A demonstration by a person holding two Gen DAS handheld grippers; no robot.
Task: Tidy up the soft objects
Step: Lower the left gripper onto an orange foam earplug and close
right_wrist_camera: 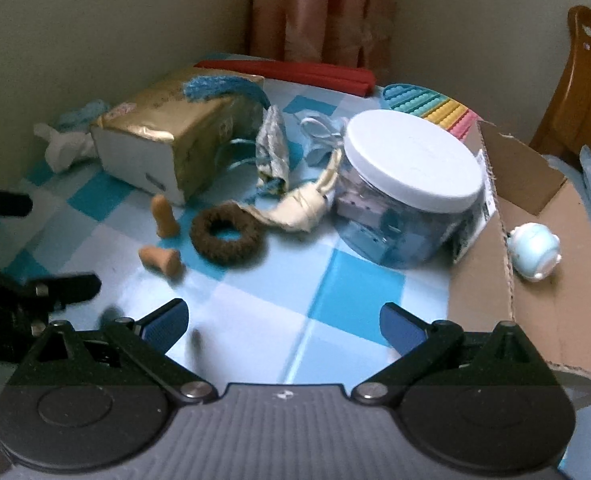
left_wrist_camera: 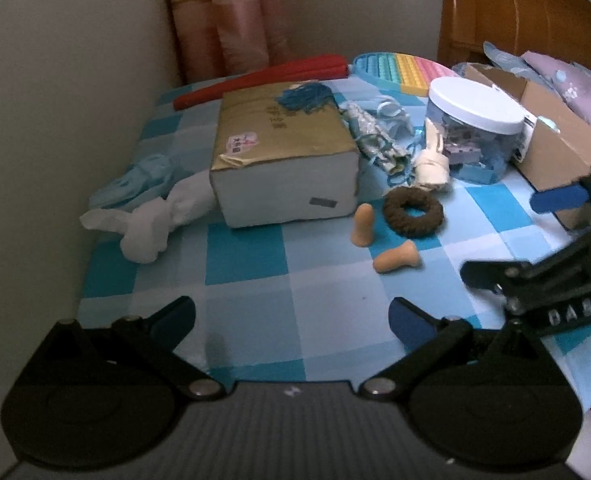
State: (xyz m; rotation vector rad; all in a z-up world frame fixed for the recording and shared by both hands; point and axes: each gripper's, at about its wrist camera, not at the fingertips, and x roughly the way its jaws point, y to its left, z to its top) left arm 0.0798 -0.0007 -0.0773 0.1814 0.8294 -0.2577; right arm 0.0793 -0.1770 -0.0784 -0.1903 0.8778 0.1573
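Observation:
Soft items lie on a blue checked cloth [left_wrist_camera: 251, 264]. A brown fuzzy ring [left_wrist_camera: 412, 213] [right_wrist_camera: 226, 237] sits mid-table beside two orange foam earplugs, one upright [left_wrist_camera: 362, 225] [right_wrist_camera: 165, 215] and one lying [left_wrist_camera: 396, 257] [right_wrist_camera: 161, 262]. A cream knotted cloth [left_wrist_camera: 431, 164] [right_wrist_camera: 301, 205] leans by the clear jar with a white lid [left_wrist_camera: 475, 136] [right_wrist_camera: 407, 196]. A gold tissue pack [left_wrist_camera: 283, 160] [right_wrist_camera: 171, 140] carries a blue tassel [left_wrist_camera: 303, 96] [right_wrist_camera: 223, 88]. My left gripper [left_wrist_camera: 291, 318] hovers open and empty near the front edge. My right gripper [right_wrist_camera: 281, 326] is open and empty too.
A cardboard box [right_wrist_camera: 535, 280] [left_wrist_camera: 555, 136] at the right holds a small light-blue round toy [right_wrist_camera: 533, 256]. White crumpled tissue [left_wrist_camera: 155, 220] and light-blue fabric [left_wrist_camera: 135, 180] lie at the left by the wall. A red roll [left_wrist_camera: 263, 78] and rainbow pop mat [left_wrist_camera: 399, 68] lie at the back.

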